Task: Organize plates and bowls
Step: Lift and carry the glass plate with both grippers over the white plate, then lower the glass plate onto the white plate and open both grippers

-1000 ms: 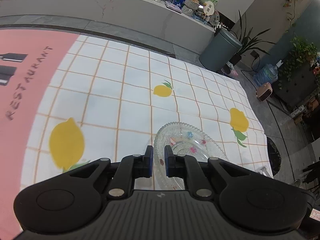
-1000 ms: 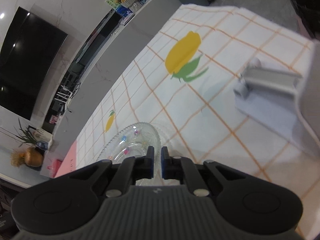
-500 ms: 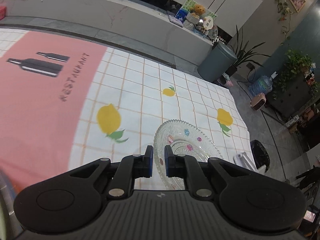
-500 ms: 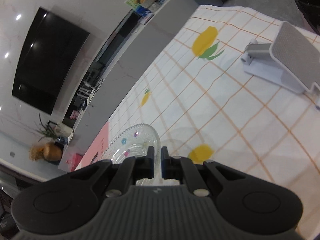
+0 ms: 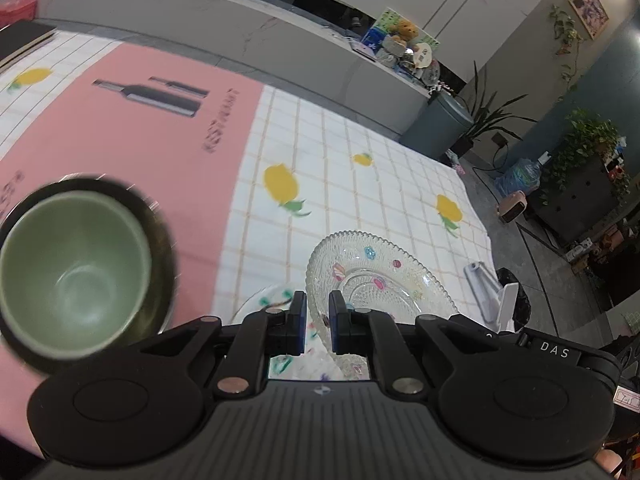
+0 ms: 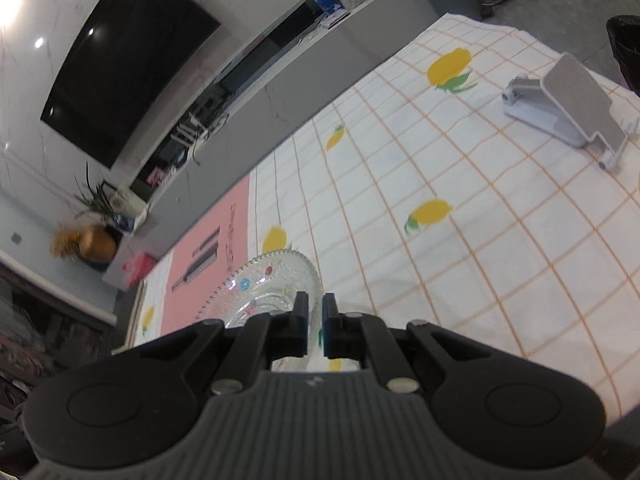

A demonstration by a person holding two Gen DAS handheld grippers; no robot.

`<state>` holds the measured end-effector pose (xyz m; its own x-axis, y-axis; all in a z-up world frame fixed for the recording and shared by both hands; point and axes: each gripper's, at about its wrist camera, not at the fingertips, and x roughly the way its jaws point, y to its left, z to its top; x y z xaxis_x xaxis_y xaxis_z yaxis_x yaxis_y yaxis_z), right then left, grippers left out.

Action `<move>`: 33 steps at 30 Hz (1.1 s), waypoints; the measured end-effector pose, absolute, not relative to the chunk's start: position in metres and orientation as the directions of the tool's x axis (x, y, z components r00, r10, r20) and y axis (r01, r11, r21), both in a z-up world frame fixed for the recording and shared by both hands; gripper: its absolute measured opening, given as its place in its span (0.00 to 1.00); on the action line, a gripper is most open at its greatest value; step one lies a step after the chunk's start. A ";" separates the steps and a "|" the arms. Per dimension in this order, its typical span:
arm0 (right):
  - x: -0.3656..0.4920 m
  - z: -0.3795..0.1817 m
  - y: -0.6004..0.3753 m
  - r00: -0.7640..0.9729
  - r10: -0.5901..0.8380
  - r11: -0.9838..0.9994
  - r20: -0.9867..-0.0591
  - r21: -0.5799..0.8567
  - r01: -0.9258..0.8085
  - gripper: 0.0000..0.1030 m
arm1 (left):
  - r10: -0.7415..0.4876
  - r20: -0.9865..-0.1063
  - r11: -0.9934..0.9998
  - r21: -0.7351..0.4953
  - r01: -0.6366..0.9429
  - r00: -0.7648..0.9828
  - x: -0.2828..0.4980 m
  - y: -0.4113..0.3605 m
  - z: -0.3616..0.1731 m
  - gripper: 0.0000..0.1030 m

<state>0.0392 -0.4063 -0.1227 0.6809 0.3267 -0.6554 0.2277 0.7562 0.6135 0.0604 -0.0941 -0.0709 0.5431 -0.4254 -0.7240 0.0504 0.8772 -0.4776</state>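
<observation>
left hand-held gripper [image 5: 317,322]: clenched on rim of glass plate [image 5: 376,276] | right hand-held gripper [image 6: 315,326]: clenched on the same plate's opposite rim | plate: held between both, tilted, above the lemon-print tabletop [image 5: 360,184] | green bowl [image 5: 72,272]: inside a dark bowl [image 5: 160,232], left, on the pink mat [image 5: 120,136] | stand [image 6: 568,108]: far right

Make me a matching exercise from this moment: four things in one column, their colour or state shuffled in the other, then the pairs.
Things:
1. glass plate
2. bowl
3. phone stand
4. placemat

Descriptions:
A. pink, printed with bottles
B. green inside, sitting on a dark plate
C. clear with coloured flowers, gripped at its rim by both grippers
D. grey and white, standing on the lemon tablecloth

Pairs: 1-C, 2-B, 3-D, 4-A
</observation>
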 end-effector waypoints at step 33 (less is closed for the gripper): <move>0.046 -0.168 -0.370 0.551 0.283 0.864 -0.785 0.458 0.209 0.06 | -0.261 -0.813 0.952 -0.306 -0.001 0.521 0.047 -0.101 -0.123 0.12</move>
<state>0.0462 -0.3703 -0.1679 0.5511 0.2830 -0.7850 0.2091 0.8639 0.4582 0.0471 -0.1010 -0.1231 0.5207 -0.2612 -0.8128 -0.0009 0.9519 -0.3065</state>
